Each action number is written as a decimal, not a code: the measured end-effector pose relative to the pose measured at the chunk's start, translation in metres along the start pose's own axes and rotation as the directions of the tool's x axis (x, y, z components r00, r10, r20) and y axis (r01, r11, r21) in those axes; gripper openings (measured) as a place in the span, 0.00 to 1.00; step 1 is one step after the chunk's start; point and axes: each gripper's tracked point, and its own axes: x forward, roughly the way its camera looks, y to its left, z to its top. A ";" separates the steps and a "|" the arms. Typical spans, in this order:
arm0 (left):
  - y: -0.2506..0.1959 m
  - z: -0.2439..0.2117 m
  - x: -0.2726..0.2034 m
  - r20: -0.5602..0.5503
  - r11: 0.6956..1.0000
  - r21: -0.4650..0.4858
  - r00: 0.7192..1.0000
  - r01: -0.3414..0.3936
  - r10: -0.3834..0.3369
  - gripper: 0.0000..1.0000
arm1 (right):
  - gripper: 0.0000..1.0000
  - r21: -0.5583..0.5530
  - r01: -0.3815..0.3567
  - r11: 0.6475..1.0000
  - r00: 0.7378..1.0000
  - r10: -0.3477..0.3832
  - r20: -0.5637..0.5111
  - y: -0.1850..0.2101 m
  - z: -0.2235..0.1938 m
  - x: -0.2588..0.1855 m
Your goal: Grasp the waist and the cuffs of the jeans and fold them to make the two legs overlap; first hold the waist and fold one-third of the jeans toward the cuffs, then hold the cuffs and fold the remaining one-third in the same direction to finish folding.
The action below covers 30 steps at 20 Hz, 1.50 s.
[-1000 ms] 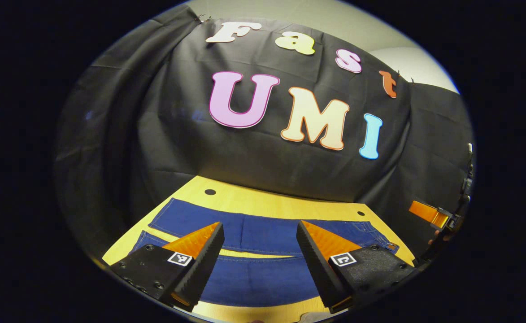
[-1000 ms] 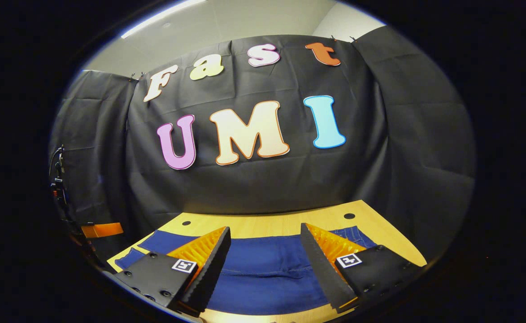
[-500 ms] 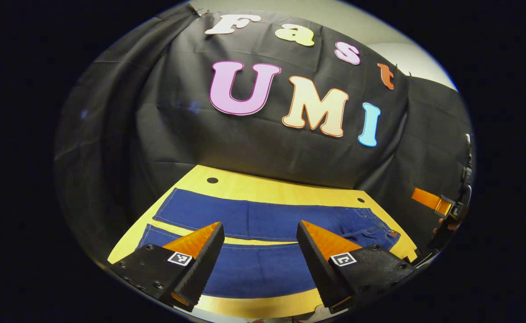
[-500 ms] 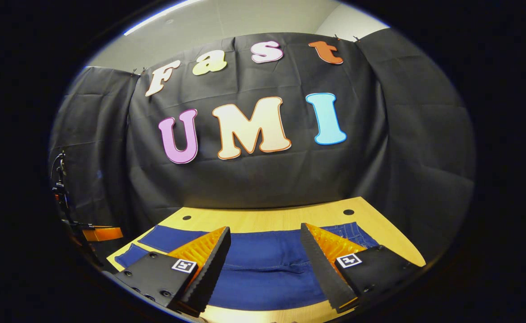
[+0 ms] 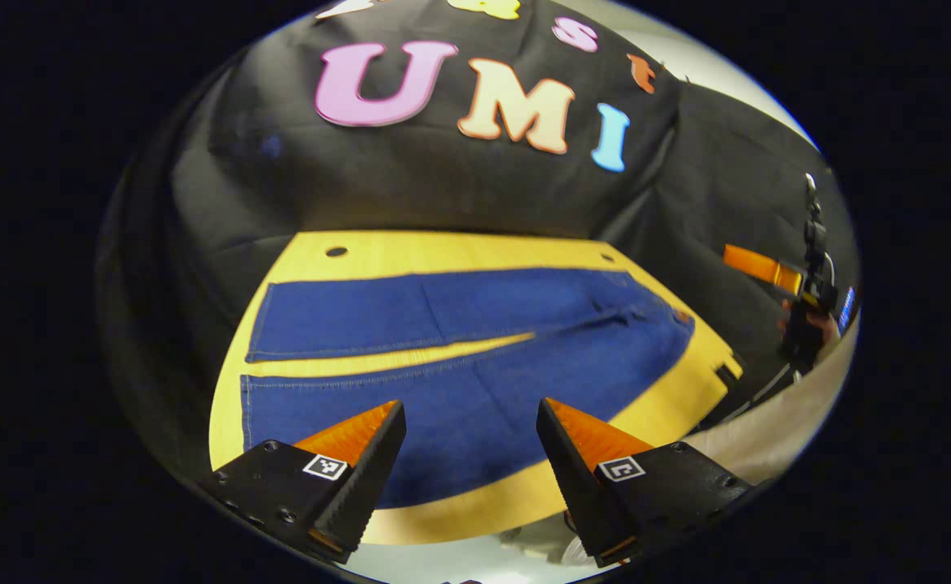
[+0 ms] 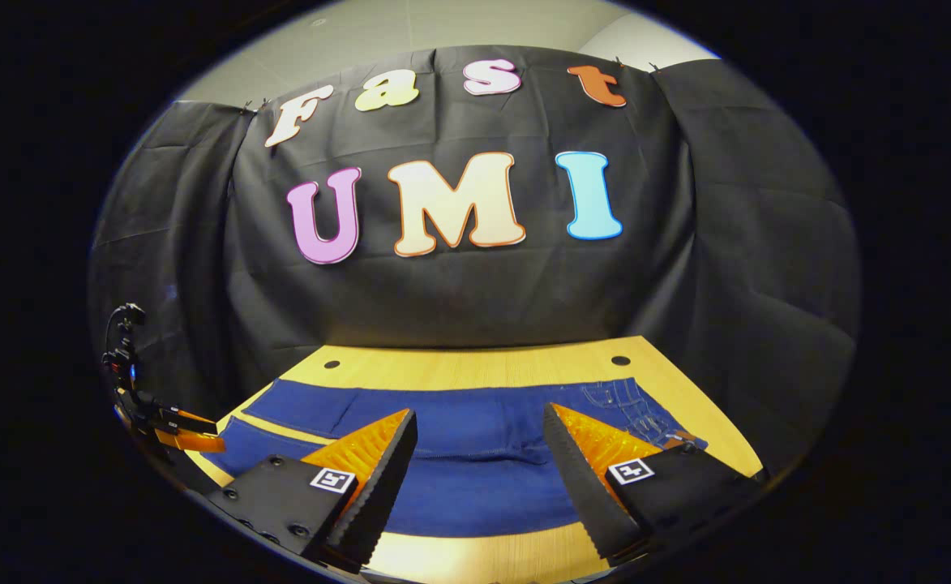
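Dark blue jeans (image 5: 507, 373) lie flat on the yellow wooden table (image 5: 443, 243). In the left gripper view the cuffs (image 5: 252, 357) are at the left and the waist (image 5: 674, 324) at the right, with a narrow gap between the two legs. My left gripper (image 5: 471, 401) hovers open above the near leg, holding nothing. My right gripper (image 6: 479, 410) also stands open, above the jeans (image 6: 475, 442) near the waist end with its pocket stitching (image 6: 625, 401). Each gripper appears small at the other view's edge: the right gripper (image 5: 767, 272) and the left gripper (image 6: 187, 430).
Black cloth walls close the booth behind and on both sides of the table. Two small round holes (image 5: 336, 251) (image 5: 607, 258) mark the table's far corners. A strip of bare wood (image 6: 475, 560) runs along the near edge. A hand (image 5: 816, 328) holds the far gripper.
The left gripper has risen and tilted down, so the whole pair of jeans now lies in its view. The right gripper has tilted down a little. Both stay open.
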 end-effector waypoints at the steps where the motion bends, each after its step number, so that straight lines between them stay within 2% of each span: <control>1: 0.005 -0.016 0.000 -0.065 0.999 0.040 0.997 0.031 -0.029 0.96 | 0.97 0.002 0.006 1.000 1.000 -0.006 -0.014 0.001 -0.004 -0.003; 3: 0.018 -0.048 0.000 -0.194 0.991 0.103 0.979 0.085 -0.064 0.96 | 0.97 -0.005 0.028 1.000 0.999 -0.028 -0.039 -0.001 -0.012 -0.009; 5: 0.033 -0.073 0.000 -0.310 0.972 0.191 0.948 0.134 -0.069 0.96 | 0.97 -0.011 0.048 0.999 0.997 -0.048 -0.055 -0.004 -0.018 -0.014; 9: 0.056 -0.100 -0.001 -0.463 0.901 0.370 0.886 0.227 -0.033 0.96 | 0.97 -0.023 0.094 0.995 0.991 -0.096 -0.089 -0.015 -0.033 -0.024; 13: 0.067 -0.116 -0.007 -0.573 0.833 0.445 0.819 0.329 -0.017 0.95 | 0.97 -0.024 0.143 0.989 0.982 -0.145 -0.117 -0.033 -0.046 -0.036; 15: 0.066 -0.124 -0.006 -0.612 0.815 0.451 0.791 0.363 -0.013 0.94 | 0.98 -0.028 0.164 0.986 0.978 -0.166 -0.126 -0.042 -0.047 -0.039; 16: 0.069 -0.122 -0.005 -0.620 0.800 0.473 0.784 0.368 0.005 0.94 | 0.98 -0.029 0.169 0.985 0.977 -0.171 -0.131 -0.045 -0.048 -0.040; 20: 0.071 -0.123 -0.004 -0.645 0.787 0.480 0.764 0.388 0.017 0.93 | 0.97 -0.033 0.167 0.985 0.975 -0.170 -0.141 -0.052 -0.051 -0.033; 25: 0.067 -0.124 -0.004 -0.666 0.782 0.487 0.745 0.388 0.045 0.92 | 0.97 -0.035 0.096 0.995 0.979 -0.100 -0.178 -0.046 -0.062 -0.014; 26: 0.067 -0.122 -0.005 -0.678 0.788 0.483 0.733 0.381 0.061 0.88 | 0.98 -0.039 0.075 0.996 0.979 -0.081 -0.190 -0.045 -0.065 -0.010; 28: 0.064 -0.124 0.001 -0.692 0.790 0.485 0.717 0.376 0.083 0.70 | 0.98 -0.051 0.033 0.998 0.978 -0.042 -0.207 -0.045 -0.068 -0.004; 29: 0.065 -0.123 0.002 -0.698 0.794 0.482 0.710 0.371 0.093 0.54 | 0.98 -0.060 0.014 0.998 0.977 -0.026 -0.210 -0.045 -0.069 -0.001; 30: 0.066 -0.120 0.004 -0.699 0.799 0.482 0.708 0.360 0.103 0.49 | 0.97 -0.070 -0.007 0.998 0.977 -0.008 -0.214 -0.047 -0.070 0.002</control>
